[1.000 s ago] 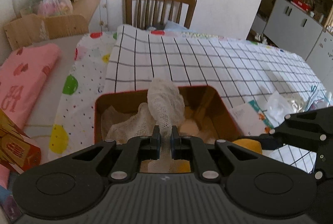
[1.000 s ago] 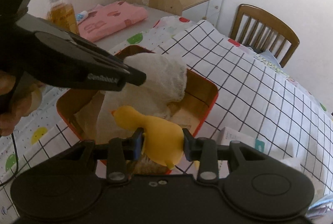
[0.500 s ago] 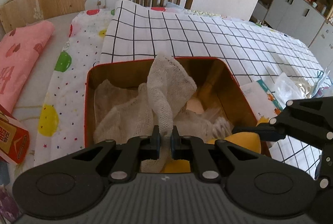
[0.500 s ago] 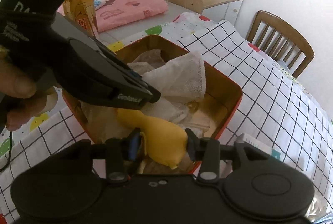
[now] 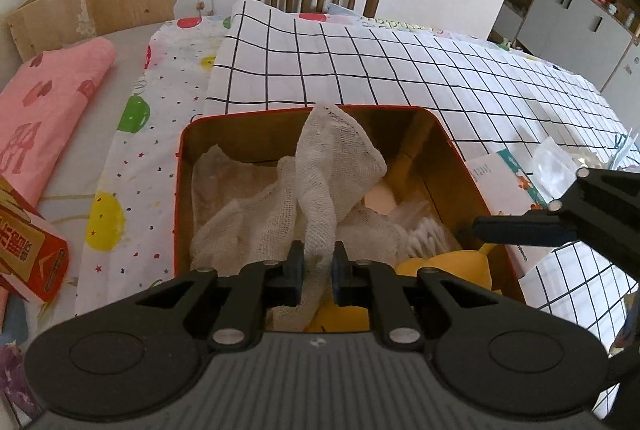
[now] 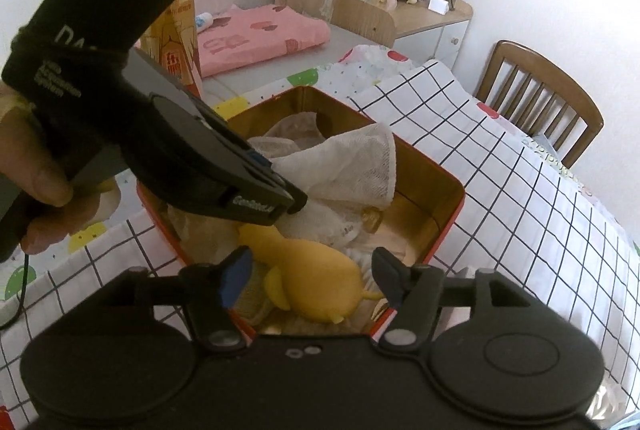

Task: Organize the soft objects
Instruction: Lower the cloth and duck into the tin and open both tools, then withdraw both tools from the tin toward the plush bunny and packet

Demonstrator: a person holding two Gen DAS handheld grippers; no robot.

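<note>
a: biggest first — red tin [image 5: 182, 190] on the worktop [image 5: 360, 62], stiff walls, holds everything. gauze cloth [image 5: 332, 166] drapes up out of it.

b: cloth's light, limp, snaggy weave. left gripper [image 5: 316, 272] has its jaws nearly shut on a bunched strand; prob best taken at a thick fold.

a: and the yellow duck toy [image 6: 316, 278]?

b: lies in the tin's near corner, squishy, likely smooth. right gripper [image 6: 310, 280] jaws opening, pads clear of it. grip the fat body, not the neck.
</note>
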